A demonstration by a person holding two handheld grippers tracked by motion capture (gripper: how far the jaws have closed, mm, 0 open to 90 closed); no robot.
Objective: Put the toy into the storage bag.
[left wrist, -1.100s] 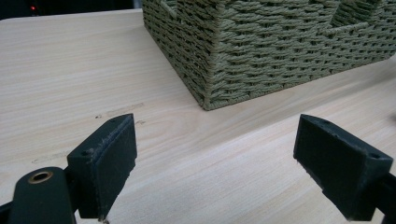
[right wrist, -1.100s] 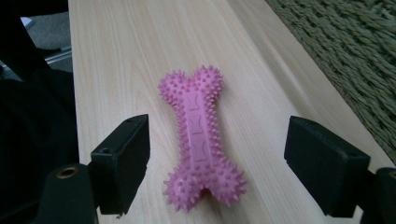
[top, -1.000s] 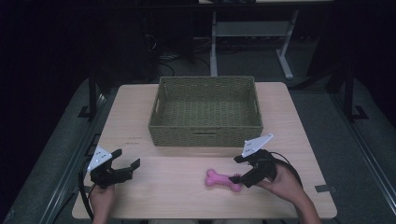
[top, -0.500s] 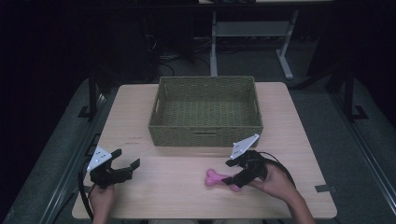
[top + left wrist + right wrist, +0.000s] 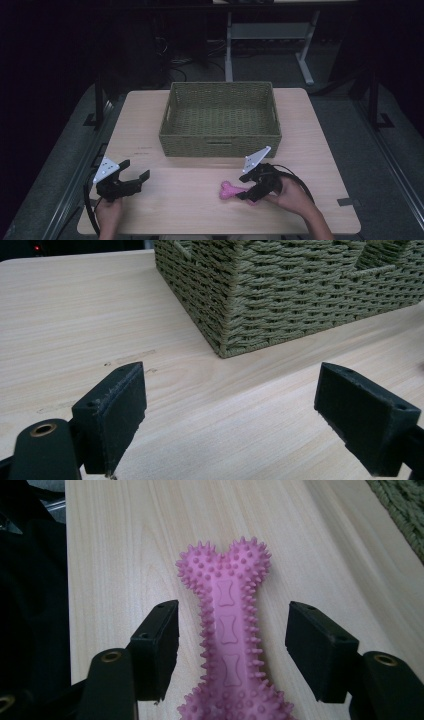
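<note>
The pink spiky toy bone (image 5: 229,635) lies flat on the bench (image 5: 165,210), in front of the green woven basket (image 5: 220,142) and towards the person's right, and the right gripper (image 5: 248,192) sits directly over it. In the right gripper view the bone's long axis runs straight away from the camera, between the two jaws, so they stand across its narrow waist, one on either side. They have just been closing and are now about half open, with a gap showing on both sides of the bone: the pads do not yet press on it. The grasp should turn on that alignment, since squeezing across the thin middle looks the surest hold. The left gripper (image 5: 131,180) is well apart at the bench's left, its jaws wide and nothing between them, facing the basket's near corner.
</note>
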